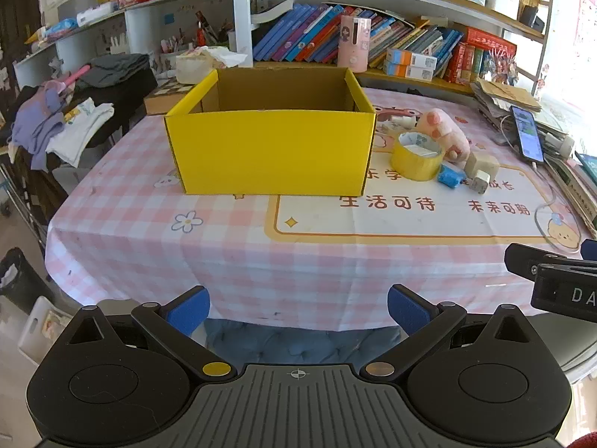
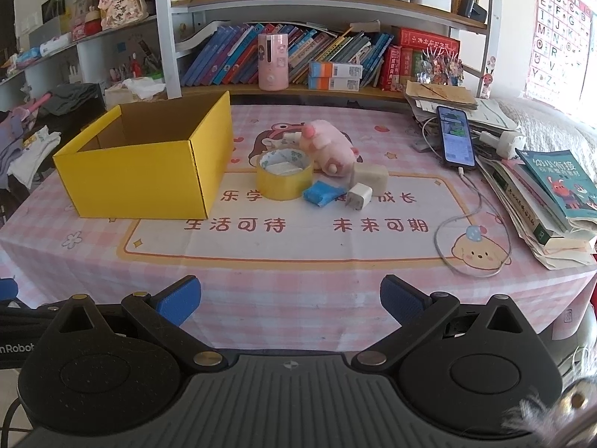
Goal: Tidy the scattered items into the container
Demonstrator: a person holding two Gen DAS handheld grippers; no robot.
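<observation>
An open yellow cardboard box (image 1: 268, 149) (image 2: 141, 183) stands on the pink checked tablecloth; its inside looks empty. To its right lie a yellow tape roll (image 1: 417, 156) (image 2: 285, 177), a pink plush toy (image 1: 444, 132) (image 2: 330, 149), a blue packet (image 1: 450, 176) (image 2: 322, 193), a white charger plug (image 1: 480, 182) (image 2: 359, 196) and a beige block (image 1: 482, 164) (image 2: 370, 176). My left gripper (image 1: 298, 311) is open and empty, short of the table's front edge. My right gripper (image 2: 291, 300) is open and empty, also short of that edge. Part of the right gripper (image 1: 552, 276) shows in the left wrist view.
A phone (image 2: 456, 137) on a white cable (image 2: 459, 246) leans on stacked books and papers (image 2: 541, 201) at the table's right. Bookshelves (image 2: 317, 56) run behind the table. Clothes (image 1: 59, 123) lie piled to the left. A bin (image 1: 18, 280) stands on the floor.
</observation>
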